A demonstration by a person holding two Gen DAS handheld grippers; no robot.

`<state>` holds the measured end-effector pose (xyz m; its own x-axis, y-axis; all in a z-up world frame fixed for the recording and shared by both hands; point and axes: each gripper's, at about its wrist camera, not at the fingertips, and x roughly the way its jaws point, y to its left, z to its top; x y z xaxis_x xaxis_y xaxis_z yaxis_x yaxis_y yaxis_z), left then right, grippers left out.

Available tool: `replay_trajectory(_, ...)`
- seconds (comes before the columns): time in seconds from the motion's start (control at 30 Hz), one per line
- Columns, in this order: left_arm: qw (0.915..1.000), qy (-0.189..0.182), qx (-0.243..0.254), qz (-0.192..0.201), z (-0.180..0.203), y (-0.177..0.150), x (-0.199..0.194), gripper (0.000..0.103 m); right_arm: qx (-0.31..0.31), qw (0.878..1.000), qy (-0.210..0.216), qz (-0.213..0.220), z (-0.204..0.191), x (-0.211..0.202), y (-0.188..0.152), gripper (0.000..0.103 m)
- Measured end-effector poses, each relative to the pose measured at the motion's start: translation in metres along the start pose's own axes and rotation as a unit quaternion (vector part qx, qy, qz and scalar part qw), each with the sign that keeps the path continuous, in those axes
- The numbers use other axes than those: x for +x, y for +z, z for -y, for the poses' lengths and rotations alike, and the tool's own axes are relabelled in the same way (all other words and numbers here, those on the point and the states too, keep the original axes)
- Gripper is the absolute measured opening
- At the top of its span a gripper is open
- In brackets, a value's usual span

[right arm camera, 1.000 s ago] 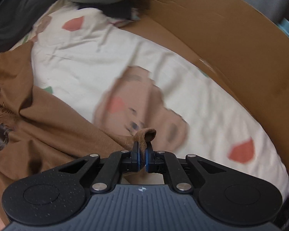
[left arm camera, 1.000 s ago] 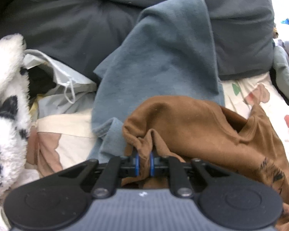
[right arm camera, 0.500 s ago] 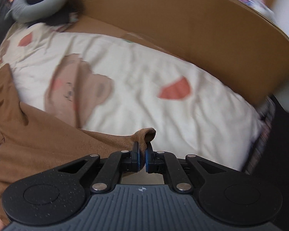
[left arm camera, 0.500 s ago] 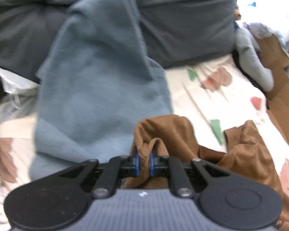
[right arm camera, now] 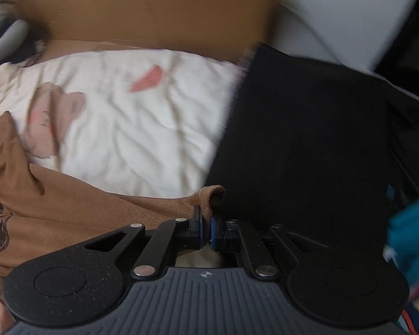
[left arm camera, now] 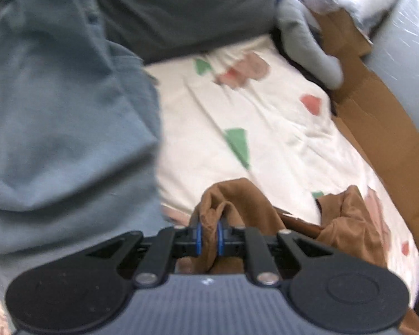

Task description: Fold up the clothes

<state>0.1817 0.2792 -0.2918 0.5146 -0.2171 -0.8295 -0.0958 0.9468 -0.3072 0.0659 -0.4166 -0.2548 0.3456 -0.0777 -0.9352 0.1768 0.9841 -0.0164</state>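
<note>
Patterned bedding [left arm camera: 268, 117] lies ahead of both my jaws, each pair pinching a bunch of the brown shirt [right arm camera: 78, 209], which I have swung rightward off the blue-grey garment [left arm camera: 64, 117], seemingly spreading it for folding.

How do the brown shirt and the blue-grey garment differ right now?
The brown shirt is pinched by both the left hand-held gripper and the right hand-held gripper; the blue-grey garment is held by neither. The shirt is warm brown with a dark print at one edge; the garment is plain blue-grey. Both lie rumpled and unfolded on the patterned sheet.
</note>
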Motion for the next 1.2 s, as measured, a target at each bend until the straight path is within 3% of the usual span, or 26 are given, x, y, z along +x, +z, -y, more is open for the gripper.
replay_trajectory(0.4, 0.9948, -0.071, 0.044, -0.059, 0.048, -0.013, 0.026, 0.014, 0.102, 0.991, -0.067, -0.054, 0.078, -0.026, -0.111, 0.003)
replay_trajectory(0.57, 0.9928, -0.064, 0.071, -0.072, 0.057, -0.015, 0.024, 0.026, 0.12, 0.986, -0.095, -0.073, 0.098, -0.027, -0.138, 0.002)
replay_trajectory(0.67, 0.9934, -0.048, 0.078, -0.069, 0.053, -0.013, 0.016, 0.039, 0.138, 0.979, -0.126, -0.083, 0.115, -0.026, -0.148, 0.0)
replay_trajectory(0.8, 0.9947, -0.035, 0.071, -0.065, 0.043, -0.01, 0.01, 0.044, 0.162, 0.968, -0.166, -0.097, 0.138, -0.026, -0.161, 0.0)
replay_trajectory(0.9, 0.9956, -0.028, 0.064, -0.062, 0.04, -0.007, 0.01, 0.046, 0.151, 0.975, -0.139, -0.091, 0.127, -0.021, -0.155, 0.0)
replay_trajectory(1.03, 0.9967, -0.02, 0.054, -0.057, 0.035, -0.003, 0.008, 0.064, 0.134, 0.983, -0.097, -0.081, 0.109, -0.013, -0.147, 0.0)
replay_trajectory(1.2, 0.9962, -0.031, 0.052, -0.063, 0.041, -0.003, 0.015, 0.065, 0.086, 0.994, -0.04, -0.054, 0.072, -0.001, -0.13, 0.006)
